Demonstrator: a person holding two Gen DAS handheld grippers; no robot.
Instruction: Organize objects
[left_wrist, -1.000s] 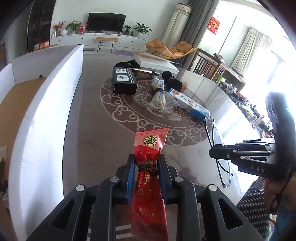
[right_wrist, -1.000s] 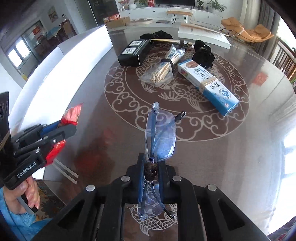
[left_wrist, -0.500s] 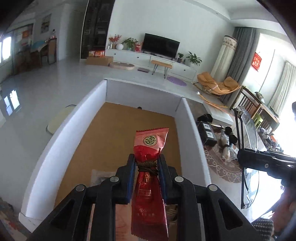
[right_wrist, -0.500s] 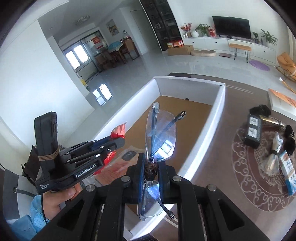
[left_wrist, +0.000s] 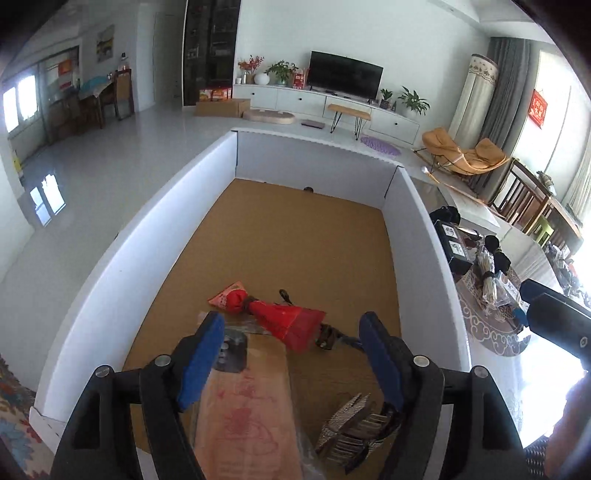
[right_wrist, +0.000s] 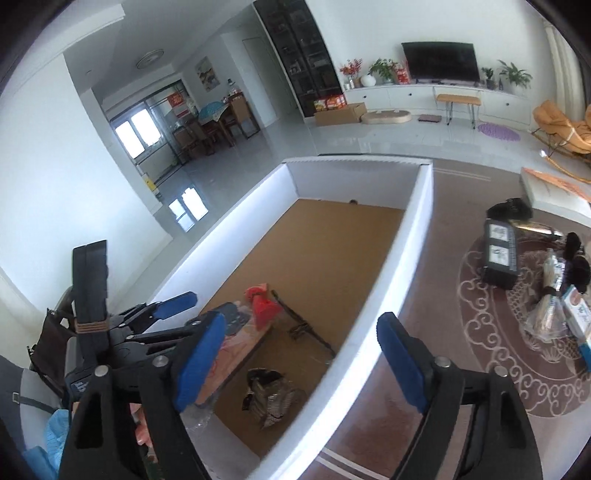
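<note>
Both the left hand-held gripper (left_wrist: 290, 354) and the right hand-held gripper (right_wrist: 301, 360) are held spread, empty, over the white box (left_wrist: 417, 236). The red packet (left_wrist: 284, 317) is lying on its brown floor, with what may be glasses (right_wrist: 306, 330) just beside it.

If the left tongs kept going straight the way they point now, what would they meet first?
Probably the red packet lying on the box's brown floor, seen between the open left tongs; depth is hard to judge.
</note>
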